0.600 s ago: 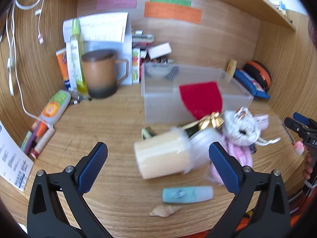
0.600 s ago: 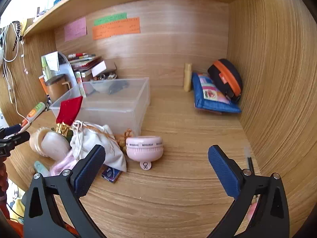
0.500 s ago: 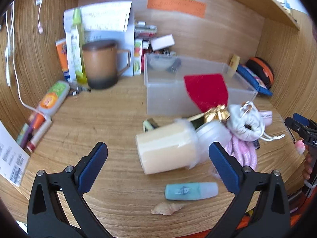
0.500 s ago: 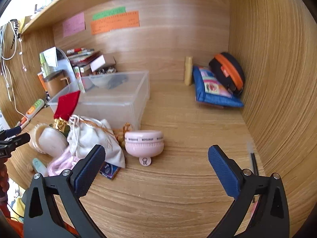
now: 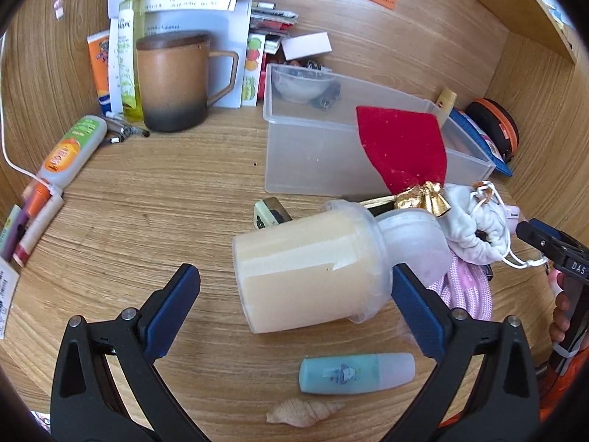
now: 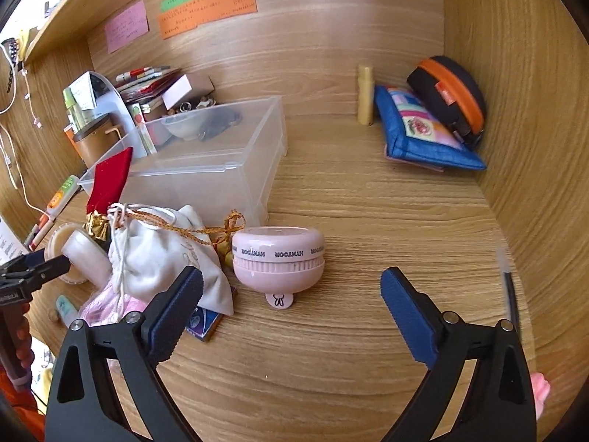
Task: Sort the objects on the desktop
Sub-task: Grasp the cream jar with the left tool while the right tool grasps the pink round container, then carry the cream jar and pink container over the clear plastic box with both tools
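My left gripper (image 5: 294,302) is open. A cream bottle with a clear cap (image 5: 305,269) lies on its side between the fingers, not gripped. A teal tube (image 5: 353,372) and a seashell (image 5: 302,410) lie just below it. A clear plastic box (image 5: 331,147) stands behind, with a red pouch (image 5: 405,147), a white drawstring bag (image 5: 475,228) and a pink cloth (image 5: 467,294) to the right. My right gripper (image 6: 291,309) is open and empty, just in front of a pink round device (image 6: 278,261) on the desk. The white bag also shows in the right wrist view (image 6: 162,250).
A brown mug (image 5: 173,81), a yellow-green bottle (image 5: 129,44), papers and small boxes stand at the back left. Tubes and pens (image 5: 70,151) lie at the left. A blue pouch (image 6: 423,132) and an orange-black case (image 6: 452,95) sit in the right corner. A pen (image 6: 510,291) lies by the right wall.
My left gripper has moved forward and down, so the cream bottle now lies between its fingers. My right gripper has moved closer to the pink device.
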Motion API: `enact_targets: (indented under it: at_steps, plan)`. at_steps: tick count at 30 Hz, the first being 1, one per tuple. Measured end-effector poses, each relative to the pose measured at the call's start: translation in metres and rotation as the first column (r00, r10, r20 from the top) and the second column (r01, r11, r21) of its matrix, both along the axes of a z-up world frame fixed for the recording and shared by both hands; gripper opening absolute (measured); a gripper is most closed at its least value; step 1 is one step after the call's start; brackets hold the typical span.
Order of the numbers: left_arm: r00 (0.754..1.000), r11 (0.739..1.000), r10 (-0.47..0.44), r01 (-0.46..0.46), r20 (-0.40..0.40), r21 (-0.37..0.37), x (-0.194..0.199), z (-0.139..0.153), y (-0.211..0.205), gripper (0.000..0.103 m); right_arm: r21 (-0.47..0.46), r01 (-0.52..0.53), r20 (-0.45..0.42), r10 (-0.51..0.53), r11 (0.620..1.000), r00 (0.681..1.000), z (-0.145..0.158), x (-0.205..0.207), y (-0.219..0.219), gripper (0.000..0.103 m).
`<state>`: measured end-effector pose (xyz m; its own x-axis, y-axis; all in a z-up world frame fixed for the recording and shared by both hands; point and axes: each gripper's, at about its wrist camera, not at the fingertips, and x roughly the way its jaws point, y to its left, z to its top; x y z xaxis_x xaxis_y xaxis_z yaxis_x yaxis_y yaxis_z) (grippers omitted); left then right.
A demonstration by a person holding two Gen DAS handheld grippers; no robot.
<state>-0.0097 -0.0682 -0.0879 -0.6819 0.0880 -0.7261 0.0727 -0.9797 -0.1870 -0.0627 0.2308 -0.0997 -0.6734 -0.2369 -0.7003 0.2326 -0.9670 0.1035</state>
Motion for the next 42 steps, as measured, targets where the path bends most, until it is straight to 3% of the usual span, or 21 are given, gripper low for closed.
enact_targets:
  at_steps: [12,15,17,18,38,39,40,42]
  plan:
    - [1.0,1.0,0.017,-0.017,0.02,-0.006,-0.023,-0.005,-0.008,0.103,-0.023,-0.037,0.107,0.04,0.999,0.993,-0.02,-0.037,-0.004,0.069]
    - [1.0,1.0,0.006,-0.006,0.025,0.014,-0.028,-0.006,-0.008,0.096,-0.023,-0.048,0.118,0.05,0.999,0.992,-0.024,-0.041,-0.006,0.061]
    - [0.999,0.999,-0.012,0.011,0.037,0.035,-0.033,-0.007,-0.006,0.084,-0.035,-0.049,0.124,0.053,0.998,0.991,-0.025,-0.043,-0.005,0.06]
    - [0.999,0.999,-0.017,0.016,0.043,0.039,-0.036,-0.007,-0.005,0.082,-0.037,-0.049,0.124,0.053,0.998,0.991,-0.025,-0.043,-0.005,0.06]
    - [0.997,0.997,0.077,-0.078,0.021,0.03,-0.027,-0.006,-0.022,0.077,-0.066,-0.009,0.056,0.012,0.998,0.998,-0.011,-0.03,0.017,0.06]
    - [0.996,0.996,0.084,-0.084,0.015,0.031,-0.025,-0.004,-0.024,0.076,-0.07,-0.008,0.05,0.012,0.997,0.999,-0.009,-0.029,0.018,0.06]
    - [0.996,0.996,0.085,-0.085,0.002,0.029,-0.023,-0.002,-0.024,0.067,-0.075,-0.008,0.044,0.012,0.997,0.999,-0.007,-0.028,0.018,0.06]
    - [0.996,0.996,0.091,-0.091,-0.013,0.015,-0.021,0.004,-0.026,0.067,-0.076,-0.009,0.033,0.011,0.997,0.999,-0.002,-0.026,0.018,0.06]
